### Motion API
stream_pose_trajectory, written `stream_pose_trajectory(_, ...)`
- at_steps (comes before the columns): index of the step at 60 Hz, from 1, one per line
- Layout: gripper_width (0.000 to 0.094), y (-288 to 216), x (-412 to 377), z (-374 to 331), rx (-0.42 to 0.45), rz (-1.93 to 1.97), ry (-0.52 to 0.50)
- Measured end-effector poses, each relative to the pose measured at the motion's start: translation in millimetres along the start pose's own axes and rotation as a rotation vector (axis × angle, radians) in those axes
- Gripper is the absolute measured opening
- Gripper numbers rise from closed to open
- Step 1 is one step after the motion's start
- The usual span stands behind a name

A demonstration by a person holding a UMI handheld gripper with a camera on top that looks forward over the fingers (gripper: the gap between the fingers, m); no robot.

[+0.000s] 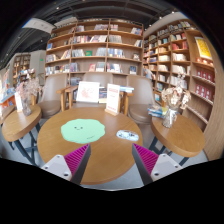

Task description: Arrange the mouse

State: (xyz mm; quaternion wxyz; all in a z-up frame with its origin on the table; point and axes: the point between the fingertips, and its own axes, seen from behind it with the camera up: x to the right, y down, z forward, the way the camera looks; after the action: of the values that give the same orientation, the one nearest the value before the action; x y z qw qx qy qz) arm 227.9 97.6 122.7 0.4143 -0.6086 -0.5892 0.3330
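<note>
The gripper (110, 160) has two grey wedge-shaped fingers (62, 166), and each one carries a bright magenta pad (146, 158) on its inner face.

One round wooden table (100, 150), one green mat (83, 129), one small mouse (127, 135), two side tables (20, 122) and two pink pads (72, 160) are counted.

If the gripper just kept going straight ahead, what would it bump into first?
Probably the green mat on the round wooden table, just ahead of the open fingers; depth is hard to judge.
</note>
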Motion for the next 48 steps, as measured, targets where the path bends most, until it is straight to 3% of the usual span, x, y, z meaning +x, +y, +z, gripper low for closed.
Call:
stream_pose_trajectory(17, 0.0858, 15.7, 91.8, 43.0, -0.029, 0.023, 0.113)
stream_pose_trajectory(48, 0.0853, 39.9, 105.9, 142.3, -0.118, 0.028, 0.089)
